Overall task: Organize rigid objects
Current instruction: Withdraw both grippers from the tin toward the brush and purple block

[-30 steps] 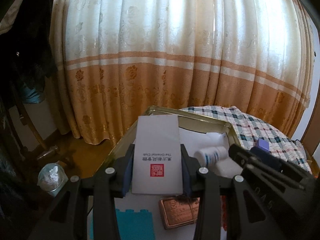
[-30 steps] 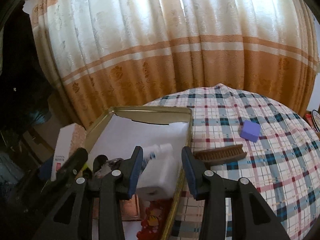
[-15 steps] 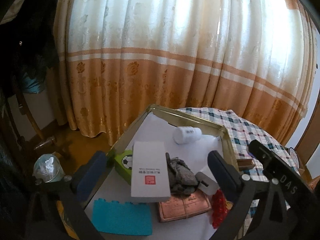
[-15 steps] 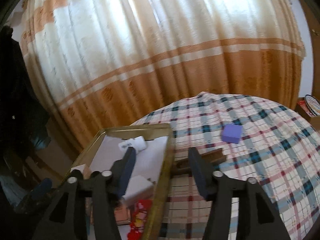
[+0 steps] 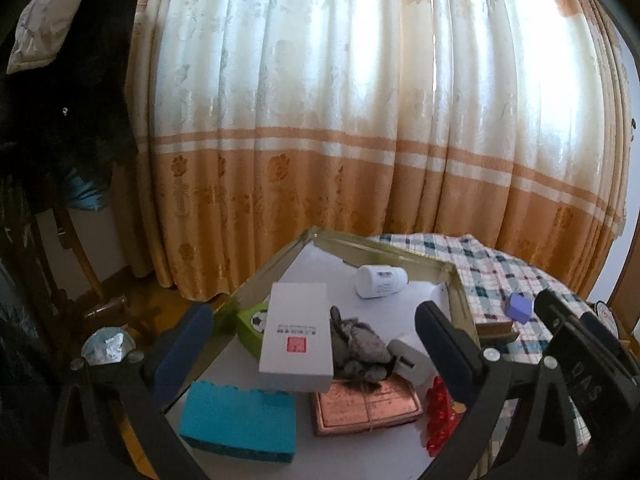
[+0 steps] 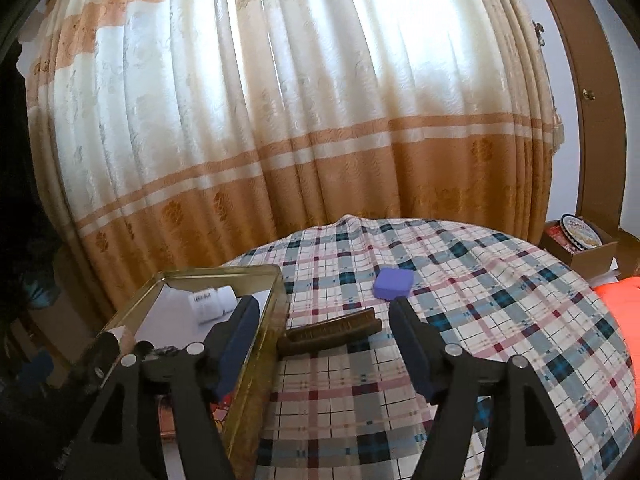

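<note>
A gold tin tray (image 5: 400,249) (image 6: 276,304) holds a white box (image 5: 298,338), a white bottle (image 5: 380,280) (image 6: 210,300), a grey lump (image 5: 358,346), a white adapter (image 5: 412,362), a copper plaque (image 5: 368,404), a teal block (image 5: 238,420), a green box (image 5: 252,322) and red pieces (image 5: 440,412). My left gripper (image 5: 312,320) hangs wide open over them, holding nothing. On the checked cloth (image 6: 480,300) lie a brown brush (image 6: 332,330) (image 5: 496,328) and a purple block (image 6: 393,282) (image 5: 519,307). My right gripper (image 6: 324,312) is opening above the brush, its pads clear of it.
An orange and cream curtain (image 6: 300,140) hangs just behind the table. A cardboard box (image 6: 580,242) with a round tin stands at the far right, beside an orange thing (image 6: 620,300). Left of the table stand a chair (image 5: 80,240) and a bin (image 5: 106,346) on the floor.
My left gripper opened and let go of the white box, which now lies in the tray. My right gripper let go of the white bottle, swung right over the brush and widened.
</note>
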